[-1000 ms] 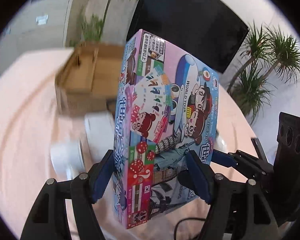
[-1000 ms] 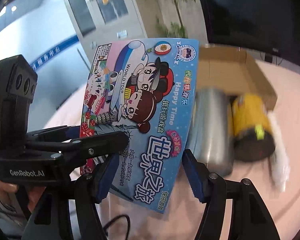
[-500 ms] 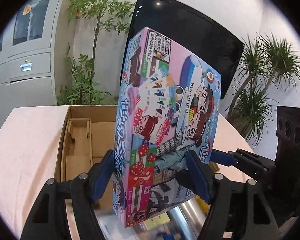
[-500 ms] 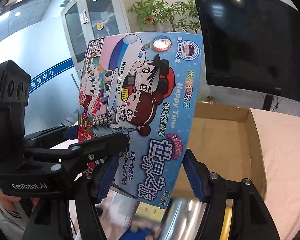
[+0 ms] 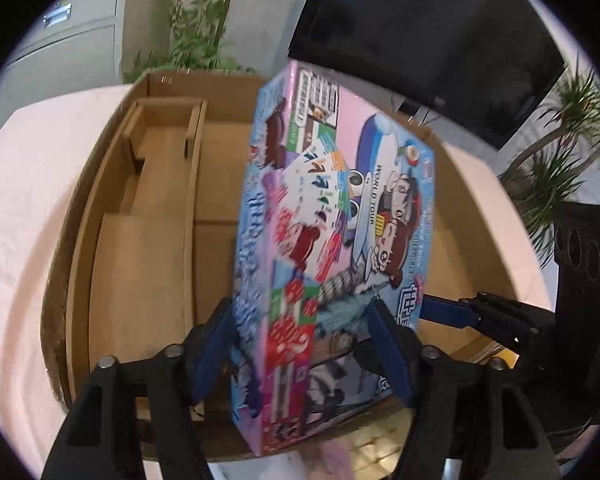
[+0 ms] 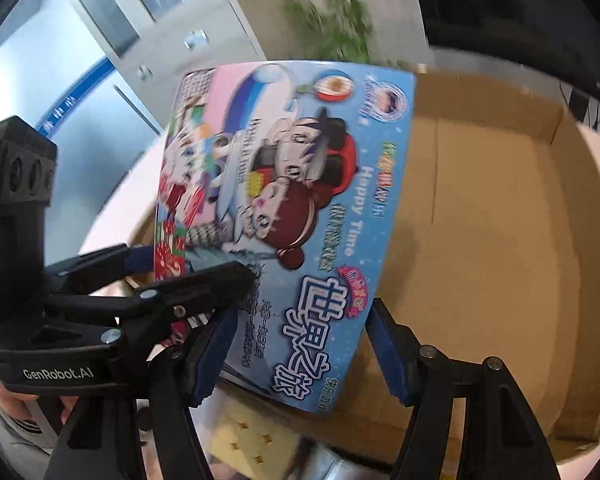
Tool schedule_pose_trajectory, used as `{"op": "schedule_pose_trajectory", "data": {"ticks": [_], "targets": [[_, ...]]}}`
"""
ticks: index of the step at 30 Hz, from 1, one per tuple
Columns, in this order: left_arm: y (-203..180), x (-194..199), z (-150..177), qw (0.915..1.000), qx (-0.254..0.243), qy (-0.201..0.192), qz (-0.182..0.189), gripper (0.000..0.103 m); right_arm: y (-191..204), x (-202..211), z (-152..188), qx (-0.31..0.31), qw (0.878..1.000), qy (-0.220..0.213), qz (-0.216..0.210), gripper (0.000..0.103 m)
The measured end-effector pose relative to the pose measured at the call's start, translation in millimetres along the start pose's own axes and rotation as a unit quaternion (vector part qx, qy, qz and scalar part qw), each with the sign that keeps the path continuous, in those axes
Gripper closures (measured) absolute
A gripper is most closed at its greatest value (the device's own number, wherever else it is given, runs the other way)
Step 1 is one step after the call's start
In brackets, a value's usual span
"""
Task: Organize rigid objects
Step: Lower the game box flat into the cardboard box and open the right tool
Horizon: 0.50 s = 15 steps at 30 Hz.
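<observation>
A colourful board-game box (image 5: 340, 200) stands on edge above an open cardboard box (image 5: 148, 240). My left gripper (image 5: 300, 320) grips the game box's lower end. Its jaws are closing, with blue pads on the narrow side and the printed face. My right gripper (image 6: 300, 324) is shut on the other lower corner of the game box (image 6: 300, 160), a pad on each side. Each view shows the other gripper too: the right gripper (image 5: 452, 312) and the left gripper (image 6: 204, 276). The cardboard box (image 6: 480, 240) is bare inside below the game box.
A cardboard divider (image 5: 192, 208) walls off a narrow left compartment. The box rests on a pink tablecloth (image 5: 24, 216). A yellow item (image 6: 244, 440) and a silvery item (image 6: 332, 460) lie by its near wall. Behind are a black screen (image 5: 420, 32), plants and grey cabinets.
Both grippers carried the game box from above the loose items on the cloth to over the cardboard box and tipped downward, so the box's floor now fills both views.
</observation>
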<state>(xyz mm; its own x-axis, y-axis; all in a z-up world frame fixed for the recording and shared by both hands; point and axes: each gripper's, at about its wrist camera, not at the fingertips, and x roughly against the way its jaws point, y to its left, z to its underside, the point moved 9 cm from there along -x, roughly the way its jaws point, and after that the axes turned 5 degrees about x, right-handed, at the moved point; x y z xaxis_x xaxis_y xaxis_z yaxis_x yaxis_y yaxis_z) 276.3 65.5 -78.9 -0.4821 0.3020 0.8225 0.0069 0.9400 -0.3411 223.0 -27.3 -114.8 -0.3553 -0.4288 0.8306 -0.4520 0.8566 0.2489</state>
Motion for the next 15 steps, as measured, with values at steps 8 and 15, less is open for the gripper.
{"op": "schedule_pose_trajectory", "data": {"ticks": [8,15], "targets": [[13,6,12,0.9996,-0.009,-0.003,-0.027,0.053,6,-33,7,0.008,0.999,0.043,-0.002,0.059],[15,58,8,0.9954,-0.045,-0.072,-0.046,0.052,34,-38,4,0.005,0.999,0.039,-0.035,0.051]]}}
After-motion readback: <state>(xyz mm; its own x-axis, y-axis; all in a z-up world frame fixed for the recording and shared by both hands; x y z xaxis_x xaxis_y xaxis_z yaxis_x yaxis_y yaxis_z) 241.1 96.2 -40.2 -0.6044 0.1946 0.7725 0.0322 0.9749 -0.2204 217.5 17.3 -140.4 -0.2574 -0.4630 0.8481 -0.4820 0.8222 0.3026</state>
